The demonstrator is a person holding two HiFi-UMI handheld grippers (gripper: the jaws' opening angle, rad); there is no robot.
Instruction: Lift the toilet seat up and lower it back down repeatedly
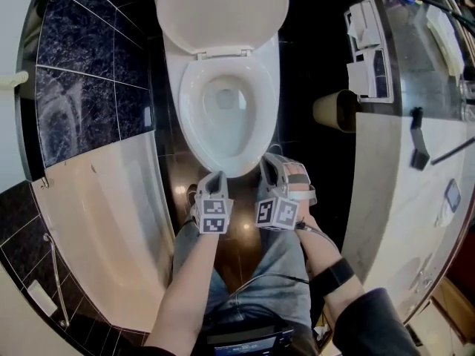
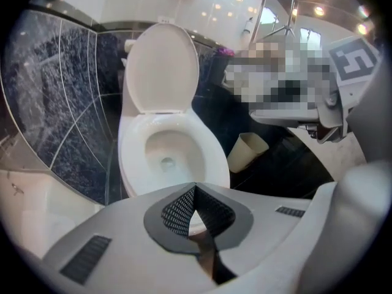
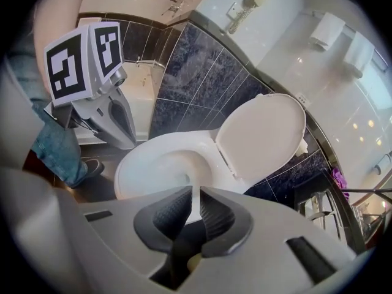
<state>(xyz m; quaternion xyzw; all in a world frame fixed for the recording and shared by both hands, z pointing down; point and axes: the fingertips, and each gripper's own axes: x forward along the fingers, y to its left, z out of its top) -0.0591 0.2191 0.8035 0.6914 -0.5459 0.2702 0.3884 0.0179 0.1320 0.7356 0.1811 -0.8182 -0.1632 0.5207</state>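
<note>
A white toilet stands on the dark floor. Its lid (image 1: 223, 10) is tipped up against the wall, and the seat (image 1: 189, 117) lies flat on the bowl. My left gripper (image 1: 216, 176) hovers just short of the seat's front edge, pads pressed together with nothing in them. My right gripper (image 1: 270, 162) reaches over the front right of the rim. In the right gripper view its pads (image 3: 211, 213) stand a narrow slit apart and empty, above the seat (image 3: 141, 164) and the raised lid (image 3: 263, 133). The left gripper view shows shut tips (image 2: 195, 192) before the seat (image 2: 131, 152).
A white bathtub (image 1: 96, 221) flanks the toilet on the left under a dark tiled wall (image 1: 82, 73). A tan waste bin (image 1: 334, 110) and a marble vanity (image 1: 401, 176) stand on the right. The person's jeans (image 1: 260, 265) are directly below the grippers.
</note>
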